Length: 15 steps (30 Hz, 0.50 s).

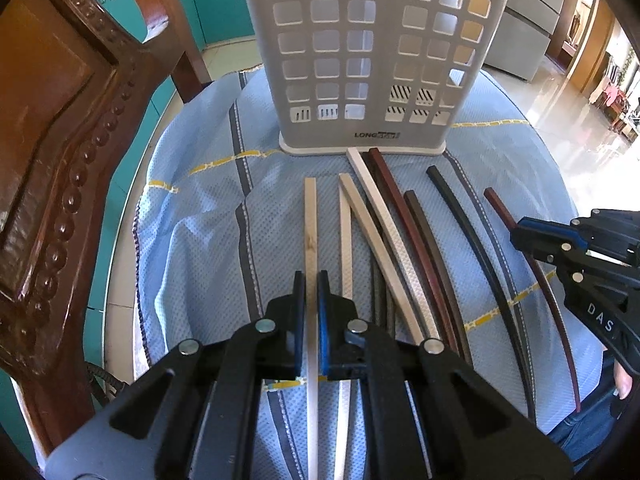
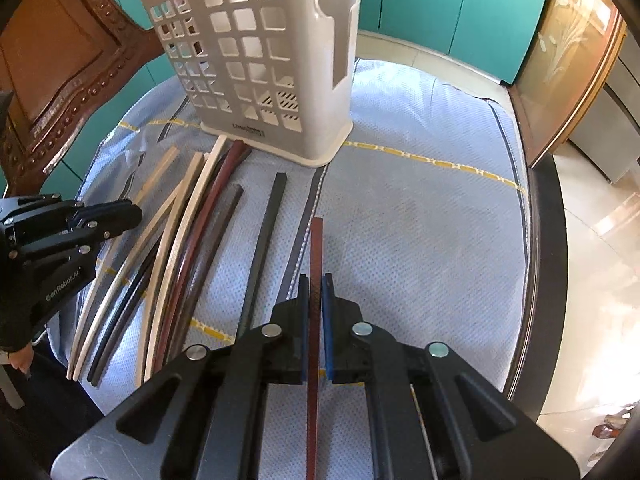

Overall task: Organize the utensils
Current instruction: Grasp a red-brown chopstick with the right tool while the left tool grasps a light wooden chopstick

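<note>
A grey perforated utensil holder point(image 1: 362, 56) stands upright at the far side of the blue cloth; it also shows in the right wrist view point(image 2: 260, 60). Several chopsticks, pale, red-brown and black, lie side by side in front of it point(image 1: 400, 240) point(image 2: 188, 240). My left gripper point(image 1: 311, 280) is shut on a pale wooden chopstick point(image 1: 310, 216) that runs between its pads. My right gripper point(image 2: 316, 280) is shut on a red-brown chopstick point(image 2: 316, 248), the rightmost one. In the left wrist view the right gripper point(image 1: 520, 236) is at the right edge, on that red-brown stick point(image 1: 500, 208).
A blue quilted cloth point(image 2: 420, 220) with yellow and grey stripes covers a round dark-edged table point(image 2: 548, 260). A carved wooden chair back point(image 1: 60, 152) stands close at the left. Teal cabinets point(image 2: 440, 8) are behind. A shiny tiled floor point(image 1: 568, 100) is at the right.
</note>
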### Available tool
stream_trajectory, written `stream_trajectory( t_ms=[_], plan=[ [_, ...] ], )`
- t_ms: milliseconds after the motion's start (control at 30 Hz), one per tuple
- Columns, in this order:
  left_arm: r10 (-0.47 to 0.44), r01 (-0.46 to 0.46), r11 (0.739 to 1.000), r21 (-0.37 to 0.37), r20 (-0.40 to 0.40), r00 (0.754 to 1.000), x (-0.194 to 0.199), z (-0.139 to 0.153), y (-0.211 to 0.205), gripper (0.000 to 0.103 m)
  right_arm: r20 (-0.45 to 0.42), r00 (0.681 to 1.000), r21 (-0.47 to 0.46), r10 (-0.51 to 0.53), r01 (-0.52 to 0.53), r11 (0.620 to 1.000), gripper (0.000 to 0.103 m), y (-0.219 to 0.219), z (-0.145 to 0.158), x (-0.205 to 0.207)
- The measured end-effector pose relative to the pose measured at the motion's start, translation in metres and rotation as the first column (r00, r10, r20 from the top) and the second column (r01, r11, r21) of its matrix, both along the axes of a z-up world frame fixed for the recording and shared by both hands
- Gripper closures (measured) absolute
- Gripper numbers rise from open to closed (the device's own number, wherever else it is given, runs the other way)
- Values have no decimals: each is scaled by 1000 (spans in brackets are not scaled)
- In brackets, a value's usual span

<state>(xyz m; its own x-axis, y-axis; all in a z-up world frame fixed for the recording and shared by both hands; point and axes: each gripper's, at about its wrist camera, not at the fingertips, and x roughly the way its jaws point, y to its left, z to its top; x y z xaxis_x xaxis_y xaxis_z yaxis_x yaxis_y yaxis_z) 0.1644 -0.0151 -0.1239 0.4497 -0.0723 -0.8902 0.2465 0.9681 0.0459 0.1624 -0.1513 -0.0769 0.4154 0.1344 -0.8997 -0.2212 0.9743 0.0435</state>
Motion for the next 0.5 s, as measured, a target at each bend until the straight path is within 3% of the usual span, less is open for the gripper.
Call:
stream_trajectory(
  t_ms=[500],
  plan=[
    [-2, 2, 1000, 18, -14, 1000, 13, -13, -2, 96, -17, 1000, -12, -4, 3, 1000, 96, 5, -12, -3]
  ],
)
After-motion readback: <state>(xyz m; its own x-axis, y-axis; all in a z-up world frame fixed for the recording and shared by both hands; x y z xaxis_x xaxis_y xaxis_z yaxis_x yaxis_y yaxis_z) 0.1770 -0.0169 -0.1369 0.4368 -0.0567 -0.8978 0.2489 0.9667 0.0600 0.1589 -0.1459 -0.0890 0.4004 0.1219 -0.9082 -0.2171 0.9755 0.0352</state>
